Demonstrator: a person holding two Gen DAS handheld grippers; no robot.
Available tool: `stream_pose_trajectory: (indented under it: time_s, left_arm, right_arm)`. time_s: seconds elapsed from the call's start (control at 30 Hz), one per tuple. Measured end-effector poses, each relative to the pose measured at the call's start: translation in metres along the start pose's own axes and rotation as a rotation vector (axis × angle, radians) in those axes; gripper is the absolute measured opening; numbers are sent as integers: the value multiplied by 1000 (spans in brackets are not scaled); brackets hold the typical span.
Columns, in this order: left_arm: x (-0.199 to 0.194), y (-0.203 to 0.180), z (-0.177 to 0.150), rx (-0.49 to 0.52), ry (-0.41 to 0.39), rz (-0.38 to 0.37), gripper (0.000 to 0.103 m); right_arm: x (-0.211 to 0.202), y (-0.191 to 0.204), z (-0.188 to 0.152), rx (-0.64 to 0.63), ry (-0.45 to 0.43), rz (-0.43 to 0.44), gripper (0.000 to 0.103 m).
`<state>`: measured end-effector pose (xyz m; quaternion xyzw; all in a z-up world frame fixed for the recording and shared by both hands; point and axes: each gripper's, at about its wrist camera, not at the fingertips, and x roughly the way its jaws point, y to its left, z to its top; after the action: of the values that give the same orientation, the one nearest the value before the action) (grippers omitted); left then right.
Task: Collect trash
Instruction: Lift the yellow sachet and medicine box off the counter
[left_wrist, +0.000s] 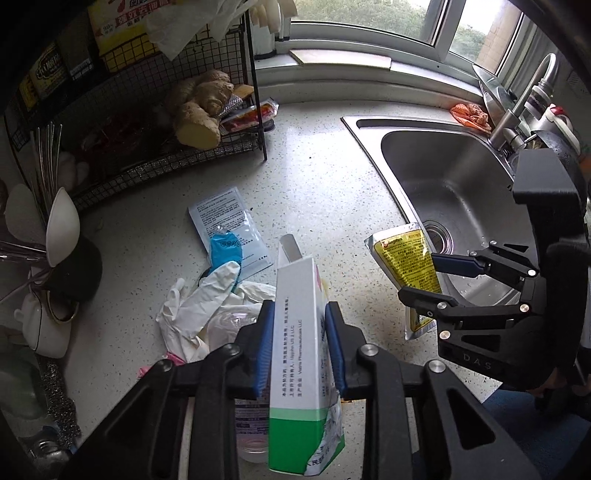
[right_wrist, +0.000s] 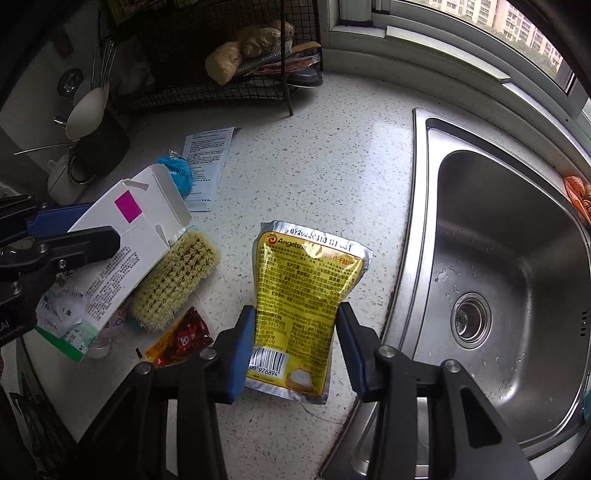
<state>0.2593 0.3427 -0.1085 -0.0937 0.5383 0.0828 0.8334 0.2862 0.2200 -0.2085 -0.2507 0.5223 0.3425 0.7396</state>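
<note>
a: the left gripper (left_wrist: 300, 347) is clamping the white and green cardboard box (left_wrist: 301, 354), lifting it clear of the speckled countertop (left_wrist: 317, 155).

b: and the right gripper (right_wrist: 293, 345) is pinching the yellow foil pouch (right_wrist: 303, 291) beside the steel sink (right_wrist: 517, 229).

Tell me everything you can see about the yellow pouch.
The yellow pouch is a flat packet that looks like foil, with silver sealed edges, small printed text, a stamped code along its top seal and a barcode near its bottom. It looks slightly crumpled. The right gripper holds it upright by its lower part, jaws pressing both sides, lifted off the counter beside the sink.
</note>
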Motion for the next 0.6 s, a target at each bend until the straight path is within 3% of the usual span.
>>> stream_pose_trajectory:
  time_s: [0.27,0.6]
  left_arm:
    - [-23,-30,-11,34,-36,-11,24]
    - [-41,-78,-43,74,-23,-5,24]
  right_arm:
    - [-37,-20,-2,-13,-65,4,41]
    - [-73,-32,-49,-7,-97,12,41]
